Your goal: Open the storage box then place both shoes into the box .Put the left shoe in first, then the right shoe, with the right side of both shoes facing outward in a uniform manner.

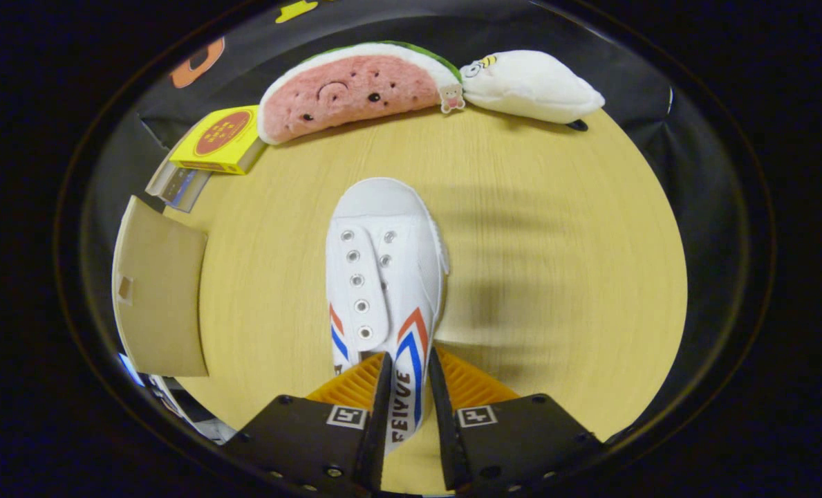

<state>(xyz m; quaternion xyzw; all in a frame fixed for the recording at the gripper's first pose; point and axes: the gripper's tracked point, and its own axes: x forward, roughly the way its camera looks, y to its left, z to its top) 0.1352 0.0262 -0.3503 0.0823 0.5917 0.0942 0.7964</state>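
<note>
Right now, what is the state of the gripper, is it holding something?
Gripper: closed on the side wall of the white shoe, at its heel end, both fingers pressing on it.

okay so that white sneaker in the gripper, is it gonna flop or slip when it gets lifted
The sneaker looks like soft canvas, pinched at its side wall between the gripper fingers, so the toe may droop. It has no laces, so the tongue could flap. Probably light.

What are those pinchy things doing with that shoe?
The tongs are squeezed shut on the side wall of a white shoe, holding it over the wooden table. A cardboard flap sits off to the left. Beyond the shoe lie a watermelon toy, a white plush toy and a yellow box.
</note>
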